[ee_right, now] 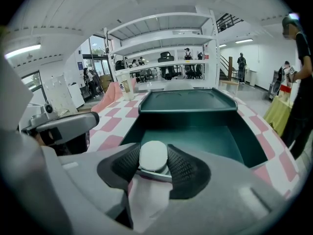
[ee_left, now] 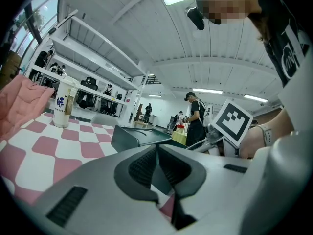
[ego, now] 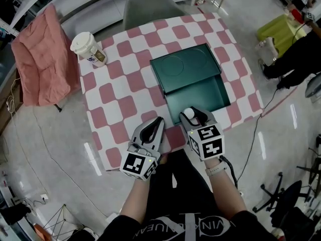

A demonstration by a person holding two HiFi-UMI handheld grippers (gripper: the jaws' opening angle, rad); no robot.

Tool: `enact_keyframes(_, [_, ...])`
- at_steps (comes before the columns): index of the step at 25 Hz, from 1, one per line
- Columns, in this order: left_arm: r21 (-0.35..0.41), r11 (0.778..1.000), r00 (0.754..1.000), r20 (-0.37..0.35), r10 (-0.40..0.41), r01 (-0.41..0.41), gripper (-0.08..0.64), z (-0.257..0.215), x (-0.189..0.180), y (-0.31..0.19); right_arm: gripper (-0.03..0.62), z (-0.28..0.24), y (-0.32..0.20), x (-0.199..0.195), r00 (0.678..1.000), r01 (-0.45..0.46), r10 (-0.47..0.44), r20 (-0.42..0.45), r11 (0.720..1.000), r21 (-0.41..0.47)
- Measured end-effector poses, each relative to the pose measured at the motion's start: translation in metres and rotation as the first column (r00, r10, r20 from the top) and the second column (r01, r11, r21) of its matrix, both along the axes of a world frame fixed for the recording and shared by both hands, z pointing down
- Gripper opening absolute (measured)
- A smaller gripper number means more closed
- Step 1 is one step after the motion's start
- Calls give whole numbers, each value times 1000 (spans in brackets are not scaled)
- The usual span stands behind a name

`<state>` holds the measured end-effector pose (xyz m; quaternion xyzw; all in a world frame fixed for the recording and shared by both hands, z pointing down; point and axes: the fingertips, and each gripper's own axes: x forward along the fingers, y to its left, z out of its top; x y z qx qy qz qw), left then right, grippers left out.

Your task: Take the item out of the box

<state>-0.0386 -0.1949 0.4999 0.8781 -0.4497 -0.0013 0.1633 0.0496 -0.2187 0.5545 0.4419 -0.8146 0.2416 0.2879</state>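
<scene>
A dark green box stands open on the pink-and-white checkered table, its lid laid back on the far side. My right gripper hovers over the box's near edge, its pads closed against a white round item. In the right gripper view the white item sits between the ribbed pads, with the box's bare inside beyond. My left gripper rests over the table's near edge, left of the box, jaws together and nothing in them.
A lidded paper cup stands at the table's far left corner. A pink cloth hangs over something left of the table. A grey chair is behind the table, and a person is at the right.
</scene>
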Motion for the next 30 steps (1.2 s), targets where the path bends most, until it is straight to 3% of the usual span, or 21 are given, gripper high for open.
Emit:
enact_keyframes(18, [-9,999,999,-8,-33,33,23,-7,-4,0,164,-42,-6,17,994,-47,29,108,984,170])
enact_keyframes(30, [-2,999,999,-12,-44,44,21,-19,-9,-1,164,-72,-4,19,988,-43,7,152,971,234])
